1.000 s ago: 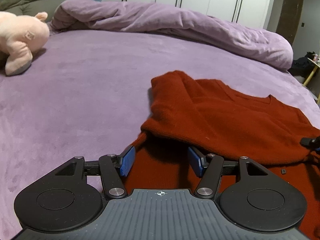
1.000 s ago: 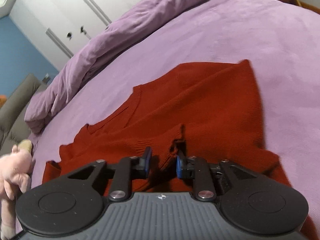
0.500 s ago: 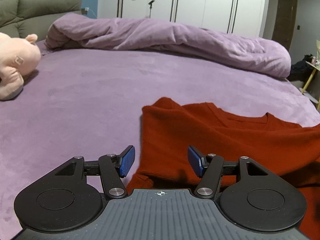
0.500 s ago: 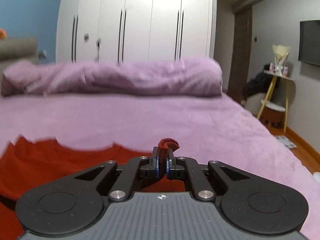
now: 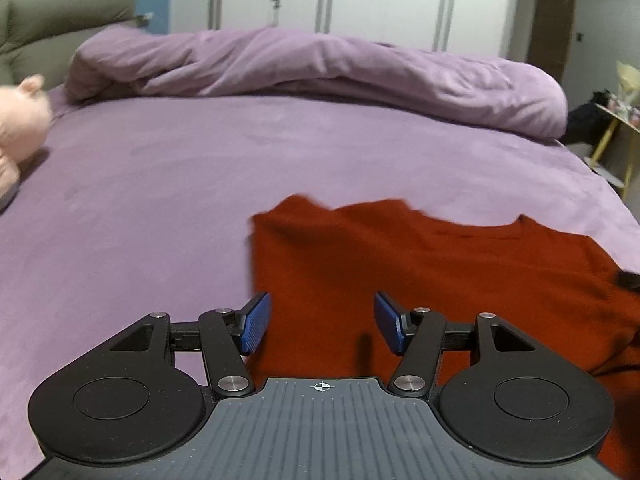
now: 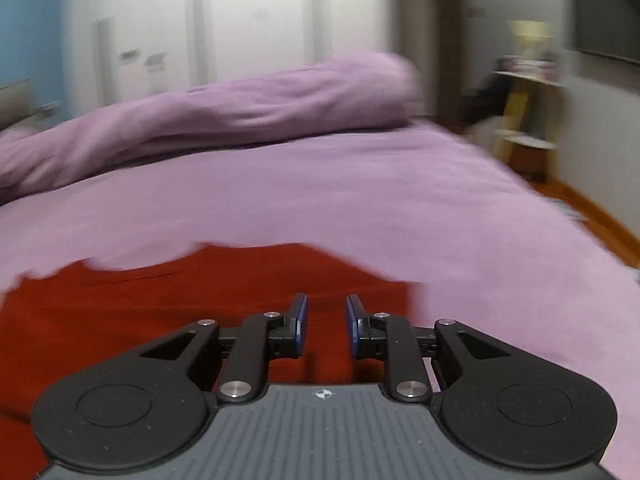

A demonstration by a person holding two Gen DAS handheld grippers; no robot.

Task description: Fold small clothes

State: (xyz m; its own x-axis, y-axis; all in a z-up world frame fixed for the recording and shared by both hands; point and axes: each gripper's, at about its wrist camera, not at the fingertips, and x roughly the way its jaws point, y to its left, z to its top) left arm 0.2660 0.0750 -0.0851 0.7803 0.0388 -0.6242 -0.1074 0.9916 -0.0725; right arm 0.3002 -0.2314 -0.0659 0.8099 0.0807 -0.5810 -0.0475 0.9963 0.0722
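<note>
With the left gripper (image 5: 322, 322) gaping empty and the right gripper (image 6: 323, 322) opening on nothing, the rust-red knitted sweater (image 5: 440, 272) on the purple bed (image 5: 200, 184) could slump unfolded.

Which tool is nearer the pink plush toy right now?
Left. The left tool has the pink plush toy at the far left of its view. The right tool, jaws opening over the red sweater, doesn't show it.

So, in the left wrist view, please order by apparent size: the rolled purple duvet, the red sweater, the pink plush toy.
1. Rolled purple duvet and red sweater: similar; the sweater lies nearer and is partly cut off, so unsure.
2. Pink plush toy: smallest, cut by the edge.
</note>
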